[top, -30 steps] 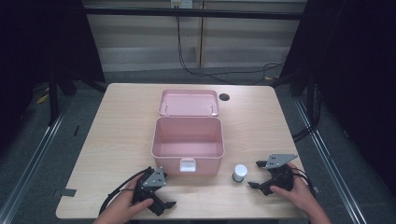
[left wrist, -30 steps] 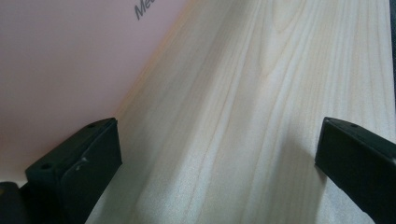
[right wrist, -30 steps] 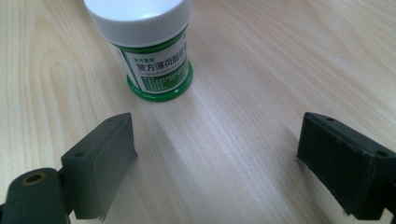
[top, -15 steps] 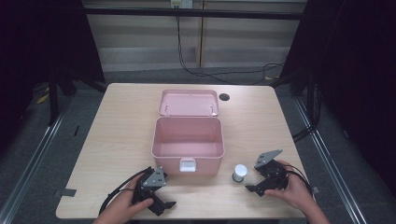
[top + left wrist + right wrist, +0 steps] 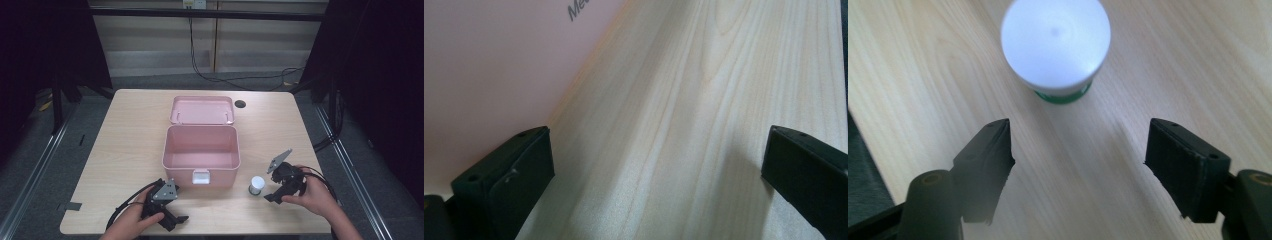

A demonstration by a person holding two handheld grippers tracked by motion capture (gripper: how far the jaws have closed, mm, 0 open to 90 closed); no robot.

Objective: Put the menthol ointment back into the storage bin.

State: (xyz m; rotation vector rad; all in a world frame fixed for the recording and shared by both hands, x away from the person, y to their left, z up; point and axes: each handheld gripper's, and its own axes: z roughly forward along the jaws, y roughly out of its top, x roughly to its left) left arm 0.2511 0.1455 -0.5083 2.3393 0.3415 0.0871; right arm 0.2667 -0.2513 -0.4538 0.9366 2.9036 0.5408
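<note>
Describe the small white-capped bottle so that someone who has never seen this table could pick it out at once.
Start at the open pink box in the middle of the wooden table. Just off its front right corner stands the small bottle, upright, directly ahead of the right gripper with its fingers spread apart. Its round white cap and the green band beneath it set it apart.

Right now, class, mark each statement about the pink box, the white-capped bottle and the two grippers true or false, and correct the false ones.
1. The pink box stands open. True.
2. The white-capped bottle lies inside the box. False: it stands on the table, in front of the box's right corner.
3. The right gripper is open, the bottle just ahead of its jaws. True.
4. The left gripper grips the box. False: open, holding nothing.
</note>
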